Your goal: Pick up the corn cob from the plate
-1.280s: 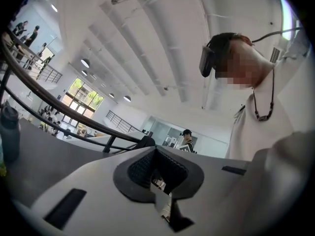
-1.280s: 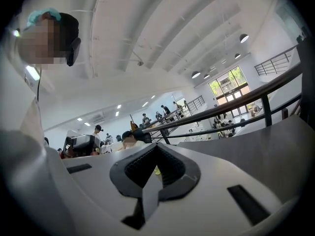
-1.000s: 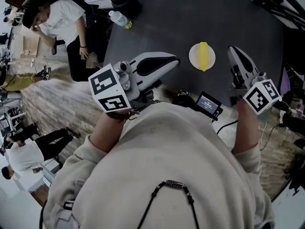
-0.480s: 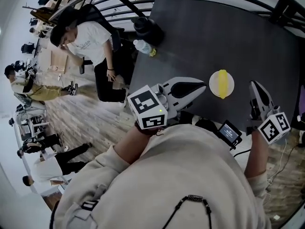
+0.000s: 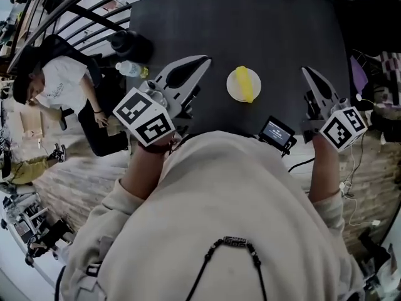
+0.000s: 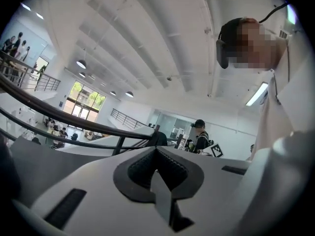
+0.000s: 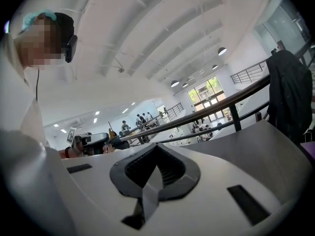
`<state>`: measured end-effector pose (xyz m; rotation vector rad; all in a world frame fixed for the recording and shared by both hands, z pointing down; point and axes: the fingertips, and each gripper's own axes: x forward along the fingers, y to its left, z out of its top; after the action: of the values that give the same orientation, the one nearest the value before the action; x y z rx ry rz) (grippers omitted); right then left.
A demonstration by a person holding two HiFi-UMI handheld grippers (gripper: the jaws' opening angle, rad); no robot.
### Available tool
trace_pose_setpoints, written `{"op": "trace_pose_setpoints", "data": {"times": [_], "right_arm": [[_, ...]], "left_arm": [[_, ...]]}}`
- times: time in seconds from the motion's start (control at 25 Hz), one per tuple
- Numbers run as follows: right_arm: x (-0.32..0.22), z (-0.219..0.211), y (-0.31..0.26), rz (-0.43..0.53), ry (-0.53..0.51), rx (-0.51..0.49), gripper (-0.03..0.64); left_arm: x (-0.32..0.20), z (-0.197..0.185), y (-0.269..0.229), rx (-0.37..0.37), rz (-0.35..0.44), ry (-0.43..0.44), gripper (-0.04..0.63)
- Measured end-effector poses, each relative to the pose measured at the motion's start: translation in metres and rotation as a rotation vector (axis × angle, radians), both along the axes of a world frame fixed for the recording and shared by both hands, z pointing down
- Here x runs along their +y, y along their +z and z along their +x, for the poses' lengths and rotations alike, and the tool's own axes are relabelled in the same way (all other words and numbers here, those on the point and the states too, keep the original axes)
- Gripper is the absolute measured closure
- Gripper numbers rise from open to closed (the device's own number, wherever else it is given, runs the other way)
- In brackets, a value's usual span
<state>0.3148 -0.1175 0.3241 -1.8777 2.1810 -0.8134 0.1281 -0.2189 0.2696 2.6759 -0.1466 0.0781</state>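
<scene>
View from above, over the shoulders of a person in a pale sweatshirt who holds a claw in each hand over a dark desk (image 5: 269,30). A small white plate (image 5: 232,91) sits close to the near edge of the desk, about midway between its left and right edges. On the plate lies the yellow corn cob (image 5: 244,82), its length running roughly from the near edge toward the far edge, slightly slanted.

The left claw (image 5: 204,59) hangs just left of the plate, apart from it. Its own view shows the jaws pressed together with nothing between them. The right claw (image 5: 305,71) is near the right edge of the desk, farther from the plate. It is likewise closed and empty. Neither touches the cob.

A small screen device (image 5: 275,132) stands at the near edge. A clear bottle (image 5: 129,69) and a dark rounded object (image 5: 130,43) sit at the left edge.

The cob is probably light and stiff, with a bumpy surface that should give the pads some hold. Being round, it may roll on the plate, and the plate itself may slide. The best hold looks to be across the cob's middle, with a jaw on each long side. A claw would have to open first.
</scene>
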Motion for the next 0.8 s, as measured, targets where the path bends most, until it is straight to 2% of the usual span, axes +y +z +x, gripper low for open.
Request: {"op": "trace_pose_setpoints", "data": {"times": [0.16, 0.36, 0.8], "right_arm": [[-0.003, -0.001, 0.002, -0.029, -0.008, 0.039, 0.601], [-0.022, -0.012, 0.007, -0.07, -0.046, 0.066, 0.601], [-0.026, -0.038, 0.027, -0.131, -0.111, 0.073, 0.601]], "left_arm": [[-0.002, -0.007, 0.01, -0.008, -0.004, 0.008, 0.589], [0.003, -0.005, 0.021, -0.063, 0.036, 0.036, 0.589], [0.017, -0.024, 0.036, -0.077, -0.006, 0.007, 0.589]]}}
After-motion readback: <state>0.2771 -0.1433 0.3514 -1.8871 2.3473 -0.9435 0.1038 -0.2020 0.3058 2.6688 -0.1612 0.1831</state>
